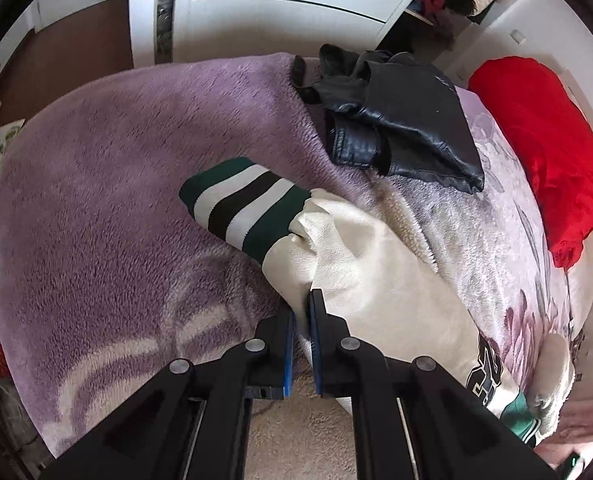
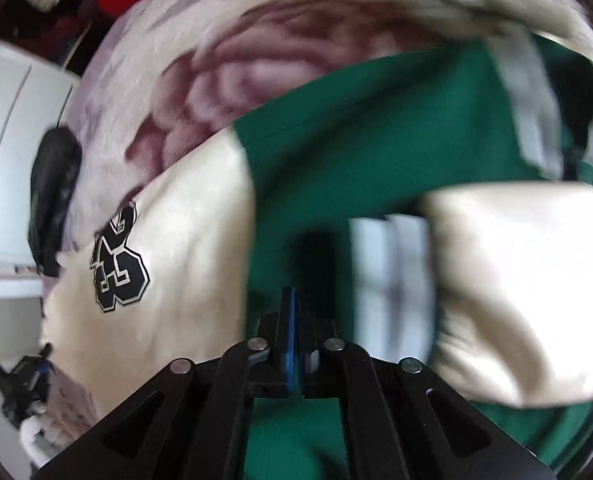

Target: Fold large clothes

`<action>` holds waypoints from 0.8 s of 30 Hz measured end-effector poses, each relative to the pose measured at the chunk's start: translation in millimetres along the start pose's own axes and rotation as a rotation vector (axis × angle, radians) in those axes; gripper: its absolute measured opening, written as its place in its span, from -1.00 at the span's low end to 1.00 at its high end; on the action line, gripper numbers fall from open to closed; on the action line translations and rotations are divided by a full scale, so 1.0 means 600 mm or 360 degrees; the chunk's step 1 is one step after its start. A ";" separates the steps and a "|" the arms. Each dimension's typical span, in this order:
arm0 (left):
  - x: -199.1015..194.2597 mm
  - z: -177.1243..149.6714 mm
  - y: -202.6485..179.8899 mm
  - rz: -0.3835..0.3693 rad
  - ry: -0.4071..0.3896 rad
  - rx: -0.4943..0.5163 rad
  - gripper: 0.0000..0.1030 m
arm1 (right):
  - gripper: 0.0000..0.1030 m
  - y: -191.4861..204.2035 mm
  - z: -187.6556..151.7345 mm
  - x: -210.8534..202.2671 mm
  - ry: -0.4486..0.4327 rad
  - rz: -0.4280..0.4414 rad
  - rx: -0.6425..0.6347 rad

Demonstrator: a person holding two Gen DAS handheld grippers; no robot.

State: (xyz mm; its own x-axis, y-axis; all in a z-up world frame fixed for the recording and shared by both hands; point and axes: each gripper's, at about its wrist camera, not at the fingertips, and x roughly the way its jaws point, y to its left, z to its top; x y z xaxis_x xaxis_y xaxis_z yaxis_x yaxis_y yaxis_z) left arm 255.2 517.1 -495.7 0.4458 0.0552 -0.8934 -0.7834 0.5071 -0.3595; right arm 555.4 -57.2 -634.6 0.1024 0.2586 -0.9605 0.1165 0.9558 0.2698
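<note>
A cream and green varsity jacket lies on the bed. In the left wrist view its cream sleeve point(image 1: 360, 264) stretches out to a cuff point(image 1: 244, 204) striped green, white and black. My left gripper point(image 1: 304, 308) is shut on a fold of that sleeve just behind the cuff. The right wrist view is blurred. It shows the green body point(image 2: 356, 148), a cream sleeve with a black number patch point(image 2: 118, 260), and a second cream sleeve point(image 2: 516, 280) with its striped cuff point(image 2: 384, 280). My right gripper point(image 2: 298, 304) is shut on the dark edge of that cuff.
A purple and grey plush blanket point(image 1: 108, 200) covers the bed. At its far side lie a black leather jacket point(image 1: 400, 120) and a red garment point(image 1: 536, 144). White wardrobe doors point(image 1: 276, 4) stand behind the bed. Beige carpet point(image 1: 296, 432) shows below the left gripper.
</note>
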 end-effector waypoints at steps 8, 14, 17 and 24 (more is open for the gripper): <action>0.014 -0.016 0.015 0.0010 0.0022 -0.0076 -0.89 | 0.21 -0.052 -0.082 0.009 0.0011 -0.0750 -0.0812; 0.009 -0.010 0.006 0.0004 0.0012 -0.0052 -0.89 | -0.72 -0.020 -0.091 0.068 -0.0240 -0.1131 -0.1094; 0.009 -0.008 0.005 0.0009 0.0016 -0.0018 -0.89 | -0.96 -0.001 -0.063 0.057 -0.0348 -0.1098 -0.0976; 0.002 -0.007 0.003 0.0000 0.0015 0.0000 -0.89 | -0.93 0.073 -0.093 0.098 -0.0271 -0.0939 -0.1265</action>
State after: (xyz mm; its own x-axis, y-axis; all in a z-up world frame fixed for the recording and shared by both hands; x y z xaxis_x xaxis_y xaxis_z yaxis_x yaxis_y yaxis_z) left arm 252.5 514.7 -498.6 0.4414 0.0471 -0.8961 -0.7836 0.5068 -0.3594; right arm 511.2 7.5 -682.9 0.3881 -0.2509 -0.8868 -0.4927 0.7567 -0.4297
